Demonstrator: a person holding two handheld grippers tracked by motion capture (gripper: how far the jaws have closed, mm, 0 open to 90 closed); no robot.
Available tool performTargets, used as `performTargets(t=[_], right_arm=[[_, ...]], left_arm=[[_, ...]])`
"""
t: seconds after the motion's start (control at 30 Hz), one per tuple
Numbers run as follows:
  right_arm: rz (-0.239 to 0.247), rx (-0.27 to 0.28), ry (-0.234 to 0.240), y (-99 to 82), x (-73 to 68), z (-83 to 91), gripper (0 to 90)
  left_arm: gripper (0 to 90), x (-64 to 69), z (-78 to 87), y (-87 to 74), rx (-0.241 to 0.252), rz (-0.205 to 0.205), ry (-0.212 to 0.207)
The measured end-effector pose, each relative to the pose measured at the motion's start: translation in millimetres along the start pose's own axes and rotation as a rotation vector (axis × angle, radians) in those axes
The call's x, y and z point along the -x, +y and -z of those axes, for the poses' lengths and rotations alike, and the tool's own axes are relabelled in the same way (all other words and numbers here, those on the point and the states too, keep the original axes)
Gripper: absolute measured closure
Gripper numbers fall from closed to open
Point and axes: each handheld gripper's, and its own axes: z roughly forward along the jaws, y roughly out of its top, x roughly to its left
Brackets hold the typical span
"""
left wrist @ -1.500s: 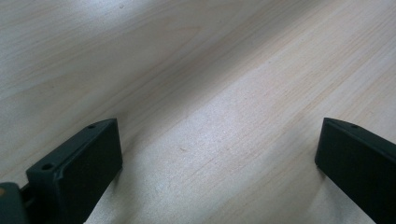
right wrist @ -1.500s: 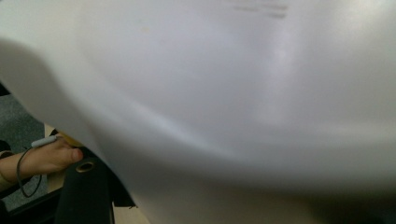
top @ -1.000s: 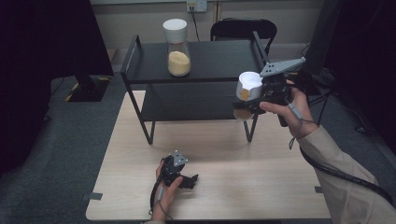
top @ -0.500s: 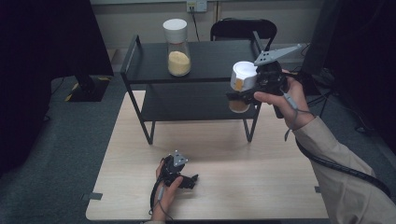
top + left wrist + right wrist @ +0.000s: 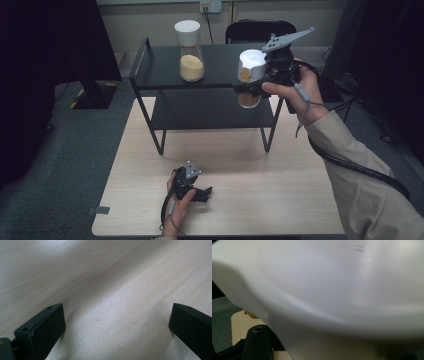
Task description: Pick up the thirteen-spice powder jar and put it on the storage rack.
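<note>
Two jars with white lids are in sight. One jar (image 5: 189, 51) stands upright on the top tier of the black two-tier shelf (image 5: 165, 82), roughly a third full of yellow grain. The second jar (image 5: 249, 77) is held up in the air at the shelf's right front edge, near the top tier, pinched by the right tongs (image 5: 252, 85); its white lid (image 5: 342, 290) sits blurred and close in the right gripper view, with one black jaw showing at the lower left. A few faint dark marks on that lid are too blurred to read, and no other label or writing is legible on either jar. The left tongs (image 5: 204, 192) rest on the pale wooden surface (image 5: 280, 200) near its front edge, spread wide over bare wood (image 5: 110, 302), gripping nothing
</note>
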Motion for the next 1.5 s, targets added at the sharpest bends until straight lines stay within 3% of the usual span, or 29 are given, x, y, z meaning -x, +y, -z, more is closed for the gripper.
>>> performTargets(t=[0.53, 0.83, 1.2, 1.5], right_arm=[[-0.013, 0.010, -0.058, 37.8, 1.8, -12.9, 30.2], [-0.026, 0.006, -0.110, 48.0, 10.8, -25.0, 30.2], [-0.062, 0.017, -0.125, 51.6, 22.6, -40.2, 30.2], [-0.060, -0.003, -0.135, 59.2, 27.1, -49.6, 30.2]], left_arm=[[0.0, 0.0, 0.0, 0.0, 0.000, 0.000, 0.000], [0.0, -0.1, 0.0, 0.2, -0.001, -0.001, 0.000], [0.0, 0.0, 0.0, -0.1, 0.000, 0.001, -0.001], [0.0, 0.0, 0.0, -0.1, 0.000, 0.001, -0.001]])
